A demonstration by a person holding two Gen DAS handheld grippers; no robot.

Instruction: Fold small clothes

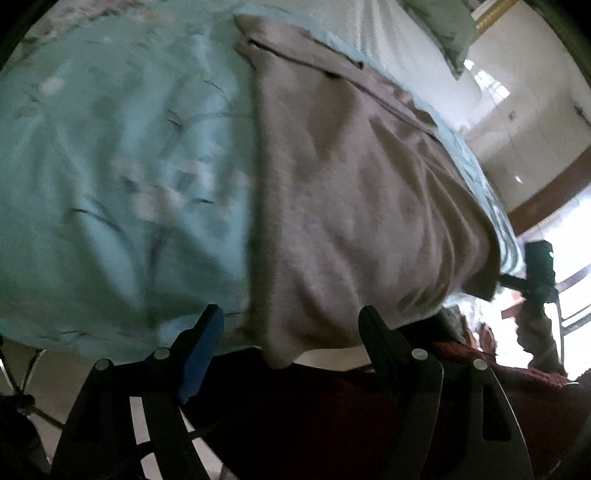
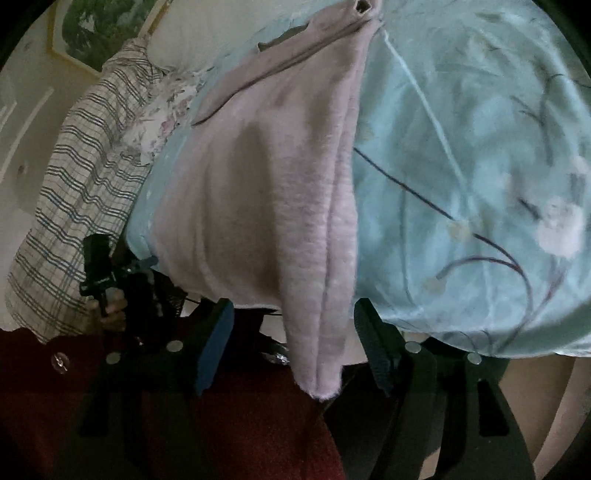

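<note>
A pale mauve-grey knit garment [image 1: 354, 206] lies spread on a light blue floral bedspread [image 1: 122, 177], its near edge hanging over the bed's front edge. My left gripper [image 1: 291, 325] is open, fingers either side of the garment's hanging left corner without closing on it. In the right wrist view the same garment [image 2: 280, 192] shows a folded corner drooping between the fingers of my right gripper [image 2: 291, 325], which is open. The right gripper also shows in the left wrist view [image 1: 539, 266] at the garment's right end; the left gripper shows in the right wrist view [image 2: 107, 280].
A checked cloth [image 2: 70, 206] and a floral pillow [image 2: 155, 125] lie at the bed's left side. A green pillow [image 1: 443, 26] sits at the head. The person's dark red clothing [image 2: 184, 424] fills the foreground below both grippers. White wall and cabinets [image 1: 524, 122] stand right.
</note>
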